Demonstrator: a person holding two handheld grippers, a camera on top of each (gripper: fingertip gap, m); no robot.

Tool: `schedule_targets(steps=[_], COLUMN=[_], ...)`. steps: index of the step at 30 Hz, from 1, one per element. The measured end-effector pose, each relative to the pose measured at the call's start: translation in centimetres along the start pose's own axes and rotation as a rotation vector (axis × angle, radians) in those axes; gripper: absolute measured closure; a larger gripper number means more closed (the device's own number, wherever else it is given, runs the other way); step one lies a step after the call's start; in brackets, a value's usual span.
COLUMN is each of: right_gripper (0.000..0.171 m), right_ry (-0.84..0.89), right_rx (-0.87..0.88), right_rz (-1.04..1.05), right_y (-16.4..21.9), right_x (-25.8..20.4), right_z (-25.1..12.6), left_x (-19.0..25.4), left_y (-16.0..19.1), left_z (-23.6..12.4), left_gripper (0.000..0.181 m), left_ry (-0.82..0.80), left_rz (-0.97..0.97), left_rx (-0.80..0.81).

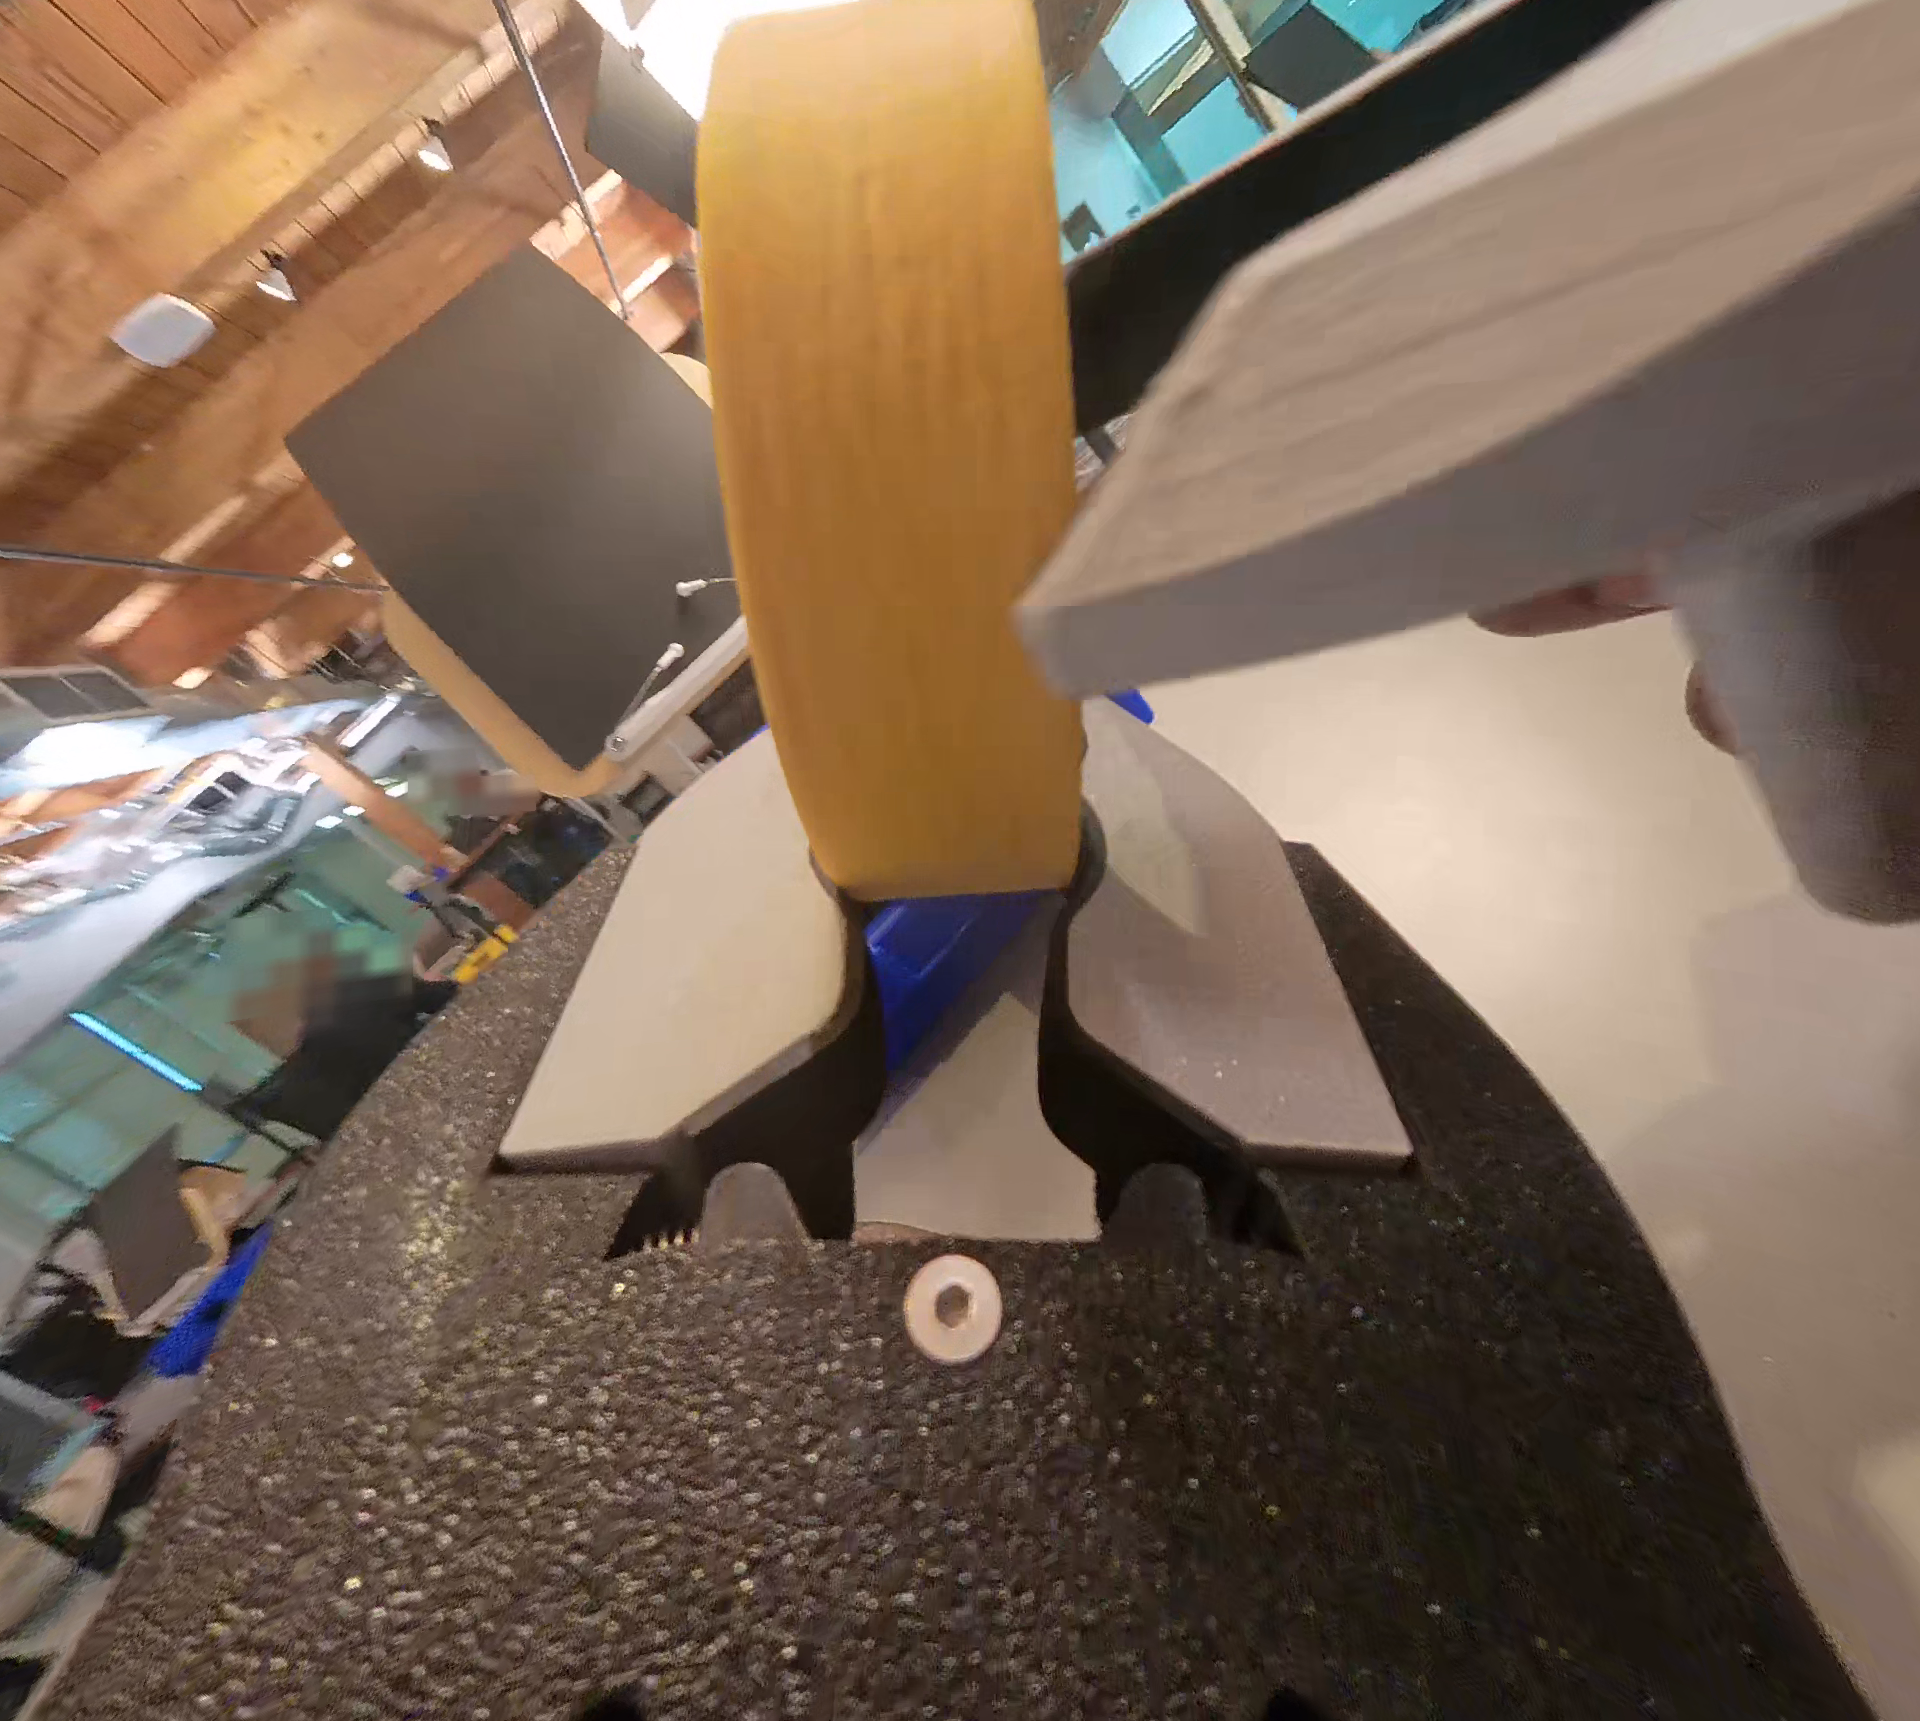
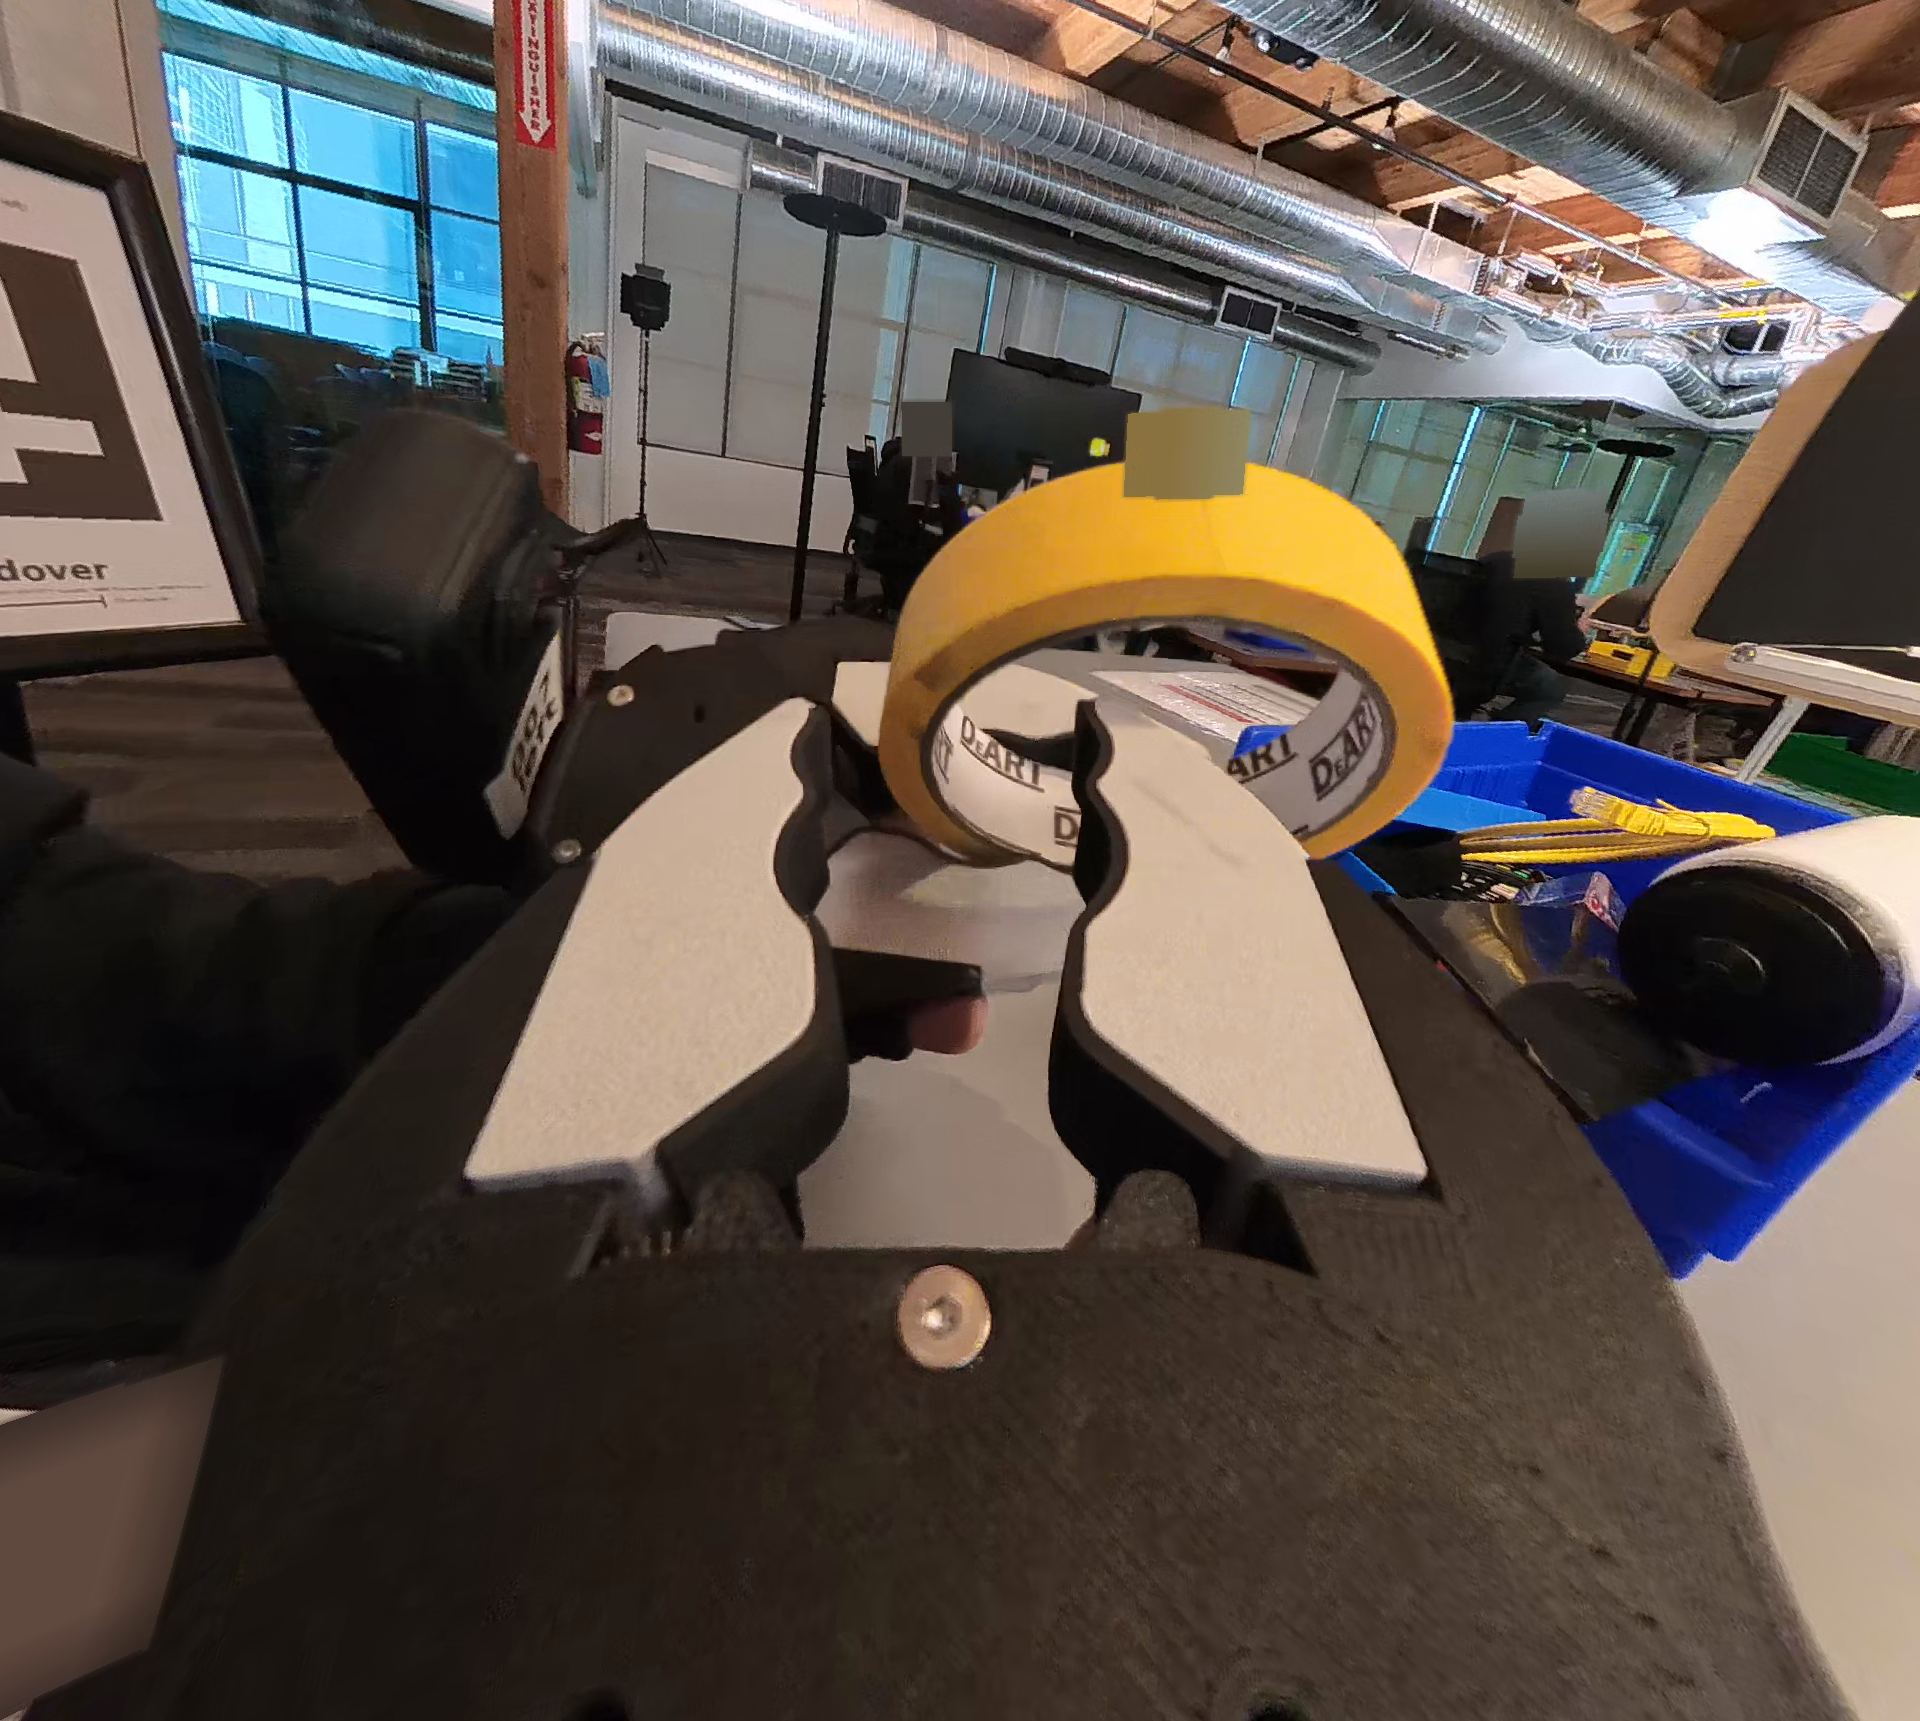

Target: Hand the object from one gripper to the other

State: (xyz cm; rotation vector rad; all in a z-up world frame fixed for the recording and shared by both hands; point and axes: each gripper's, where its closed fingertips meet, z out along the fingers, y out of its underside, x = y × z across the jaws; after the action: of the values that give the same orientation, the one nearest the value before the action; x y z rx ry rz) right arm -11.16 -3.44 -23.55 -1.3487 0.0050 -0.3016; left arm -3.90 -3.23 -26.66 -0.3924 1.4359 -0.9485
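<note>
The left tongs (image 1: pixel 951 882) are clamped on one roll of yellow tape (image 1: pixel 888 445), their two black tips pressed against its flat sides at the bottom edge, so the roll stands upright on edge above them, held up in the air. In the right wrist view the same tape roll (image 2: pixel 1164 570) sits just ahead of the right tongs (image 2: pixel 956 736), which stand apart with a clear gap between their two grey-faced fingers (image 2: pixel 675 933). The right-hand tip appears to reach into the roll's hole while the other sits outside the rim, though from this angle I cannot tell whether either tip touches the tape. The left tongs' dark body (image 2: pixel 416 622) shows to the left of the roll. A grey finger of the right tongs (image 1: pixel 1475 424) crosses the left wrist view beside the roll, with part of a hand (image 1: pixel 1829 736) behind it. Below and to the right lies one blue bin (image 2: pixel 1714 1141) holding one white roll with a black core (image 2: pixel 1787 944) and a bundle of yellow cables (image 2: pixel 1652 830), set on a pale tabletop (image 2: pixel 1808 1422).
</note>
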Motion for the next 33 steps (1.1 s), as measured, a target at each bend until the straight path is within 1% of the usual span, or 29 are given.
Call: schedule_targets(steps=[2, 3, 4, 5, 8, 9, 10, 11, 12, 13, 14, 16, 18, 19, 23, 25, 28, 29, 32, 33], right_gripper=[0.127, 0.13, 0.139, 0.151, 0.154, 0.155, 0.156, 0.16, 0.16, 0.16, 0.16, 0.161, 0.161, 0.16, 0.161, 0.161, 0.161, 0.161, 0.161, 0.161], right_ry=[-0.002, -0.004, -0.004, -0.001, -0.003, 0.006, 0.026, 0.08, 0.123, 0.148, 0.177, 0.247, 0.296, 0.316, 0.381, 0.382, 0.357, 0.348, 0.305, 0.303], right_rx=[0.005, 0.009, 0.015, 0.023, 0.006, -0.005, -0.024, -0.039, -0.057, -0.095, -0.142, -0.225, -0.298, -0.338, -0.489, -0.546, -0.611, -0.621, -0.627, -0.64], right_rz=[0.02, 0.033, 0.042, 0.041, 0.011, -0.02, -0.06, -0.123, -0.209, -0.29, -0.372, -0.524, -0.628, -0.68, -0.897, -1.017, -1.155, -1.186, -1.232, -1.224], right_y=[0.0, 0.0, -0.1, -0.1, 0.1, 0.2, 0.4, 0.6, 0.6, 0.9, 1.4, 2.3, 3.1, 3.6, 5.3, 6.1, 7.2, 7.5, 8.0, 8.2], right_x=[-0.2, -0.3, -0.3, -0.3, -0.4, -0.4, -0.3, 0.3, 0.8, 1.2, 1.7, 3.0, 4.0, 4.4, 5.3, 5.0, 4.4, 4.2, 3.5, 3.6], right_z=[0.2, 0.3, 0.3, 0.3, 0.4, 0.4, 0.4, 0.2, 0.0, -0.2, -0.4, -0.9, -1.2, -1.3, -1.2, -1.0, -0.6, -0.5, -0.3, -0.4], left_x=[0.3, 0.4, 0.5, 0.6, 1.2, 1.7, 2.2, 2.6, 3.2, 3.9, 4.3, 3.6, 3.2, 2.6, -0.1, -0.3, 0.8, 1.2, 2.0, 2.2], left_y=[-0.1, -0.2, -0.3, -0.3, -0.3, -0.1, 0.1, 0.4, 0.8, 1.3, 1.8, 2.0, 1.5, 1.0, -2.5, -3.7, -4.3, -4.2, -2.3, -2.3], left_z=[0.0, 0.0, 0.0, 0.0, 0.2, 0.4, 0.5, 0.5, 0.5, 0.3, 0.0, -0.7, -2.0, -2.5, -3.5, -3.7, -4.0, -3.9, -3.2, -3.1], left_gripper=[0.148, 0.148, 0.148, 0.148, 0.148, 0.146, 0.141, 0.131, 0.123, 0.12, 0.119, 0.118, 0.119, 0.12, 0.122, 0.121, 0.119, 0.122, 0.145, 0.149], left_ry=[-0.017, -0.027, -0.032, -0.033, 0.013, 0.055, 0.101, 0.152, 0.23, 0.329, 0.416, 0.514, 0.647, 0.682, 0.695, 0.696, 0.688, 0.67, 0.585, 0.58], left_rz=[0.061, 0.085, 0.105, 0.122, 0.087, 0.063, 0.04, 0.009, -0.036, -0.089, -0.143, -0.239, -0.367, -0.433, -0.675, -0.732, -0.669, -0.635, -0.494, -0.48], left_rx=[-0.003, -0.004, -0.003, -0.002, 0.01, 0.01, 0.006, 0.002, -0.008, -0.028, -0.047, -0.048, -0.044, -0.035, 0.047, 0.035, -0.019, -0.046, -0.159, -0.146])
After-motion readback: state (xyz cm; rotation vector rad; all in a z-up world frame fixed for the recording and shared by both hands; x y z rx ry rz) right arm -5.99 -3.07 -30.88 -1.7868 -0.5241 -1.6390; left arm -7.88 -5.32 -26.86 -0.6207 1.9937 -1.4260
